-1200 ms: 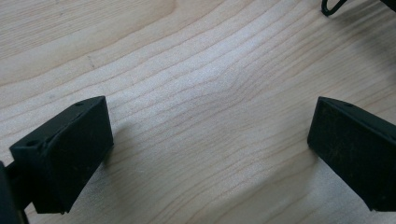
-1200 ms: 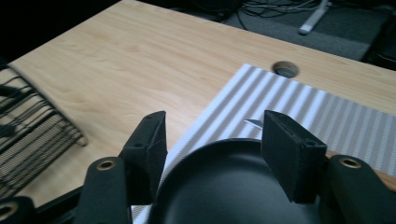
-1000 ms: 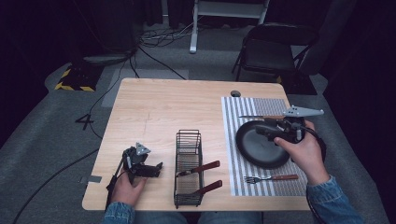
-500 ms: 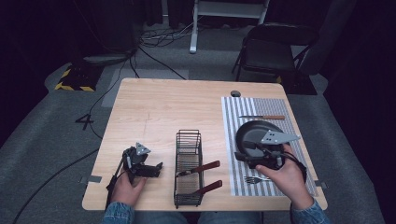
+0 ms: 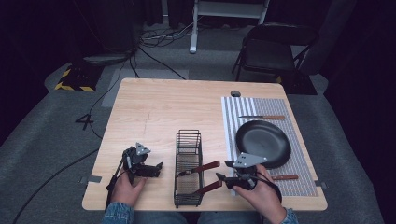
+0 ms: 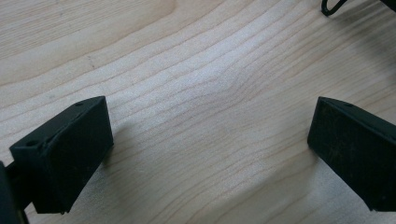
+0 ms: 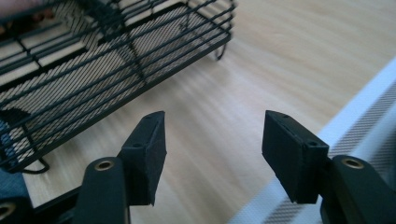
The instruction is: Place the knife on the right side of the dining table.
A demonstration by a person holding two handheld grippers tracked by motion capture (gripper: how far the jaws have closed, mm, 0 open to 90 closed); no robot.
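R tongs (image 5: 223,179) are held agape, empty, beside wire basket (image 5: 188,168) (L tongs (image 5: 156,169) too); nearest red-handled utensil (image 5: 209,187) should be approached squarely.

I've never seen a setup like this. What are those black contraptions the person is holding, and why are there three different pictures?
There is no robot here: a person sits at a light wooden table and holds a hand-operated pair of black tongs in each hand. The big picture comes from a camera above, looking down. In it the left tongs rest on bare wood, and the right tongs sit beside a black wire basket holding two red-handled utensils.

The other two pictures come from small cameras riding on the tongs, looking along their jaws. Both the left tongs and right tongs stand open and hold nothing.

On the right lies a grey striped mat with a round black pan, a wooden-handled knife and another wooden-handled utensil.
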